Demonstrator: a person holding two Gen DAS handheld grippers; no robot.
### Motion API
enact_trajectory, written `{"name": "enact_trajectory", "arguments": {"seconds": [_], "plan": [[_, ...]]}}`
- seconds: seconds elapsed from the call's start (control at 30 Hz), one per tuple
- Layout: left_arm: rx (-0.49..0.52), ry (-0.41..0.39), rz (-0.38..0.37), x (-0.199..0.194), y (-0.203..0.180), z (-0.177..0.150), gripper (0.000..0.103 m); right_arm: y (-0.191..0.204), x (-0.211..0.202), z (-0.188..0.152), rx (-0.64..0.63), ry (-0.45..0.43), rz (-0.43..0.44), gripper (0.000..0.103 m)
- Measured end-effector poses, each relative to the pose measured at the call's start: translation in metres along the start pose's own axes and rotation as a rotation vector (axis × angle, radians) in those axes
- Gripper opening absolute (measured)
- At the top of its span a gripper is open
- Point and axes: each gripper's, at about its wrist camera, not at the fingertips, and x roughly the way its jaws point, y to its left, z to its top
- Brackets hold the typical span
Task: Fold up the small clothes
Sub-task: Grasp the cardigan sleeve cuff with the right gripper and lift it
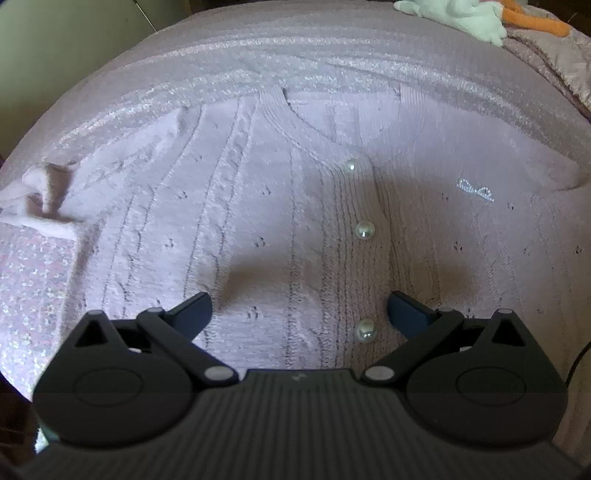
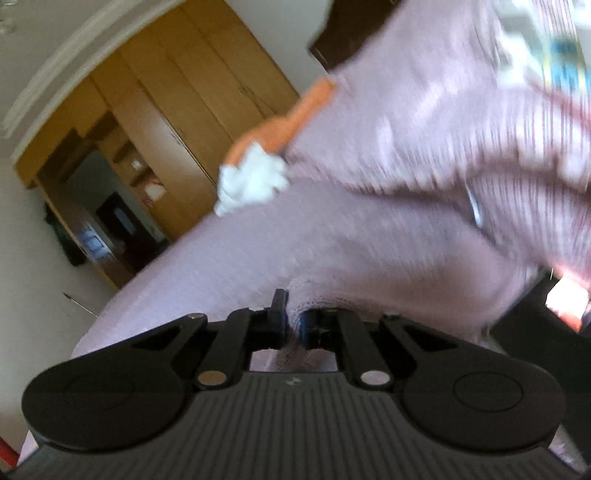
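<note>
left wrist view: a pink knitted cardigan [image 1: 258,192] lies flat, front up, on a pink ribbed blanket [image 1: 258,48], its pearl buttons [image 1: 365,230] running down the middle and a small sparkly bow [image 1: 476,189] on one side of the chest. the left gripper [image 1: 299,308] hangs over the lower front with its fingers spread wide and nothing between them. one side edge looks turned in over the body near the bow, so the fold seems barely begun; the sleeve [image 1: 40,199] at the other side is bunched and partly cut off by the frame. a white and orange soft toy [image 1: 476,18] sits at the far edge.

right wrist view: the right gripper [image 2: 293,325] has its fingers closed narrow on a pinch of pink knit, most likely part of the cardigan [image 2: 406,155], though blur makes it hard to say which part. the picture is tilted and smeared; a wooden wardrobe [image 2: 184,110] stands behind. most folds look left to do.
</note>
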Motion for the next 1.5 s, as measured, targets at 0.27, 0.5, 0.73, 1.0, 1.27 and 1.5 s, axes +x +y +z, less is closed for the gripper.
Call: {"name": "enact_trajectory", "arguments": {"seconds": [0.27,0.5,0.73,1.0,1.27,1.5], "plan": [[0.014,-0.010,0.003,-0.013,0.016,0.005,0.103,0.037,-0.038,0.015,-0.116,-0.020,0.064,0.007],[-0.011,-0.025,0.001,-0.027,0.047,0.013,0.103,0.092,-0.041,0.000,-0.193,0.011,0.105,0.007],[-0.040,-0.060,0.030,-0.039,0.081,0.022,0.103,0.166,-0.050,-0.018,-0.260,0.013,0.187,0.007],[-0.092,-0.090,0.038,-0.047,0.118,0.023,0.103,0.267,-0.050,-0.069,-0.350,0.067,0.303,0.007],[-0.113,-0.082,0.043,-0.039,0.142,0.014,0.103,0.343,-0.033,-0.167,-0.438,0.224,0.370,0.007],[-0.148,-0.062,0.011,-0.022,0.155,0.005,0.103,0.353,-0.003,-0.253,-0.491,0.400,0.354,0.008]]}}
